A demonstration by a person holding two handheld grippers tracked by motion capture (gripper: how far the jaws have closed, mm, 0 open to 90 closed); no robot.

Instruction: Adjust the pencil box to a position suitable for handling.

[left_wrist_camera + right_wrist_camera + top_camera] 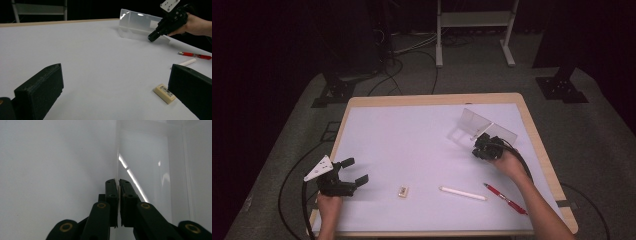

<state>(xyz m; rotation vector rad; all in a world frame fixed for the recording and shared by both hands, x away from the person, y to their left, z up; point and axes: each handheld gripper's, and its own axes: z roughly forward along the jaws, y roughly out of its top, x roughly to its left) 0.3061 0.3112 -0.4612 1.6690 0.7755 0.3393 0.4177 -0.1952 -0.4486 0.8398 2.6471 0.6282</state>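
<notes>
- White tabletop (412, 140) with a wooden rim carries everything; dark floor and cables lie around it.
- Nearest the person, the left gripper (352, 172) hangs with its jaws spread wide and nothing between them. An eraser (403, 191) lies just to its right, clear of the jaws.
- Farther along that near edge, a white stick (463, 193) and a red pen (505, 198) lie below the right hand, well apart from the right gripper (482, 142).
- At the far right, the right gripper pinches the thin wall of a clear plastic box (477, 122), its jaws closed on the edge.
- Risk, as a judgement: the wall is thin and slick, so a lift or tug could let the box slip from the pads, or tip it over, since the hold sits on one edge only. A hard squeeze could also flex the wall.
- The right gripper view shows the pads (111, 195) clamping the wall with its edge running up between them, which the high view is too small to show.
- The left gripper view shows the box (140, 23) standing beyond the right gripper (152, 37), and the eraser (164, 93) beside the left gripper's right jaw.
</notes>
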